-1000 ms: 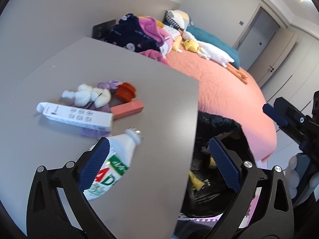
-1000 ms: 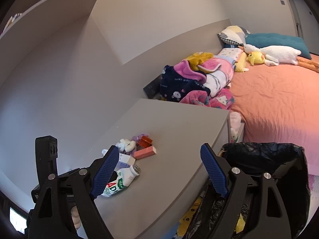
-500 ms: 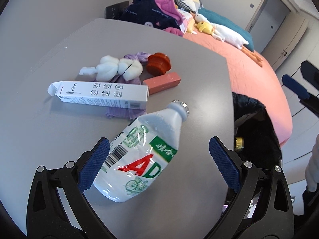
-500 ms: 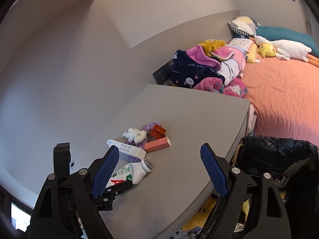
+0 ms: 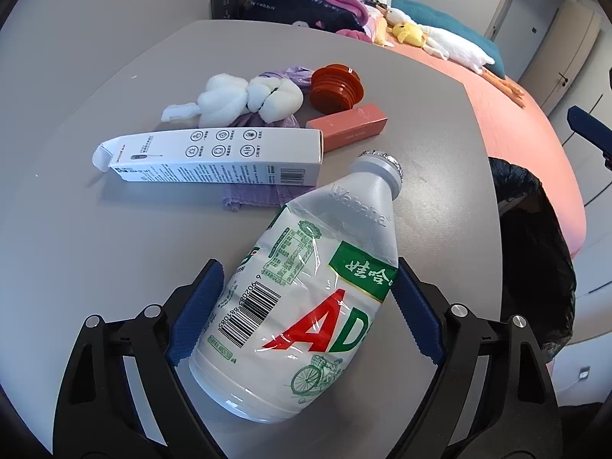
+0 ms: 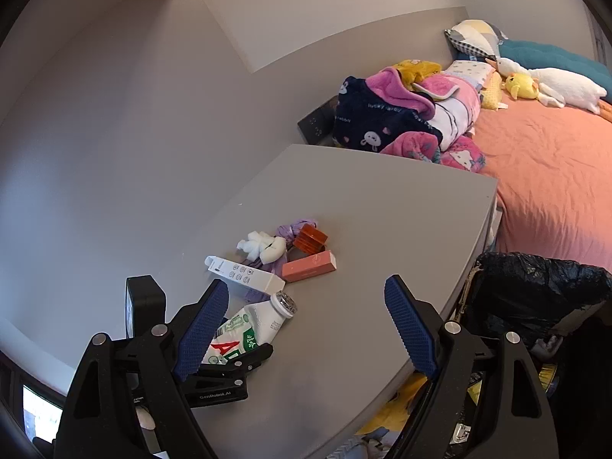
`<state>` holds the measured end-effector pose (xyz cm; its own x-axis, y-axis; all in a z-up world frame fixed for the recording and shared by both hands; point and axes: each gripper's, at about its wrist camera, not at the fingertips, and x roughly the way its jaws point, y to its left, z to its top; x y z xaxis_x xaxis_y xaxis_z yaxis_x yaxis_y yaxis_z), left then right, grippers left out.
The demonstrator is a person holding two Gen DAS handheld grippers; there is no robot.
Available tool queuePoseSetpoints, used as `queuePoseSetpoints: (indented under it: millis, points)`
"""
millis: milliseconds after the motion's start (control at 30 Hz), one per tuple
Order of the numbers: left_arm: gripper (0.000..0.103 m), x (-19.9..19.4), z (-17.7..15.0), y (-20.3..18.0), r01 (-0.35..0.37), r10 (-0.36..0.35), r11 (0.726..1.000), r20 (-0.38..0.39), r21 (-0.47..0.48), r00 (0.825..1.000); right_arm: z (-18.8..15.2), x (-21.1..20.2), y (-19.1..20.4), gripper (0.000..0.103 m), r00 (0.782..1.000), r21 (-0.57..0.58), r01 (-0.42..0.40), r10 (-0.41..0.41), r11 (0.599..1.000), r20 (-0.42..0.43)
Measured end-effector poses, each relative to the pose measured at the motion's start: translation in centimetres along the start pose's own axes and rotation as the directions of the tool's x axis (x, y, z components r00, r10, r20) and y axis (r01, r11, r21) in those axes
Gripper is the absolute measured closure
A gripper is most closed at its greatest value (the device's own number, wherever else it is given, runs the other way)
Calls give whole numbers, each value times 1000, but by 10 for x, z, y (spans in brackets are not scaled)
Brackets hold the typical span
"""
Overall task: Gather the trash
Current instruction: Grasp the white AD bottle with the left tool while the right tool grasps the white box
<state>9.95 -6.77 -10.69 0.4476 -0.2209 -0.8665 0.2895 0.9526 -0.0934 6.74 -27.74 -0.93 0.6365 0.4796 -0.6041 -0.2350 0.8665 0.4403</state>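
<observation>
A white plastic bottle [image 5: 306, 306] with a green and red label lies on the grey table [image 5: 114, 267], its neck pointing away. My left gripper [image 5: 302, 317] is shut on the bottle's body, its blue pads pressed to both sides. The bottle also shows in the right wrist view [image 6: 248, 332]. My right gripper [image 6: 306, 329] is open and empty, held above the table's front edge. A black-lined trash bin [image 6: 535, 298] stands right of the table.
Behind the bottle lie a white carton [image 5: 214, 157], a pink box [image 5: 348, 126], a red cap [image 5: 334, 86], white fluffy pieces [image 5: 244, 99] and purple cloth [image 5: 264, 195]. A bed with an orange sheet [image 6: 554, 176], piled clothes [image 6: 401, 114] and plush toys lies beyond.
My left gripper has moved forward over the bottle and closed on its body. The right gripper has drifted a little closer to the table, still open.
</observation>
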Motion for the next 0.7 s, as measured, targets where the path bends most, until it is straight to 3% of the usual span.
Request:
queuePoseSetpoints:
  millis: [400, 700]
  points:
    - [21, -32, -9, 22, 3, 3, 995, 61, -103, 998, 5, 34, 22, 19, 997, -58, -50, 46, 997, -64]
    - [21, -58, -19, 58, -5, 32, 970, 106, -242, 994, 6, 70, 50, 19, 988, -128, -102, 85, 987, -131]
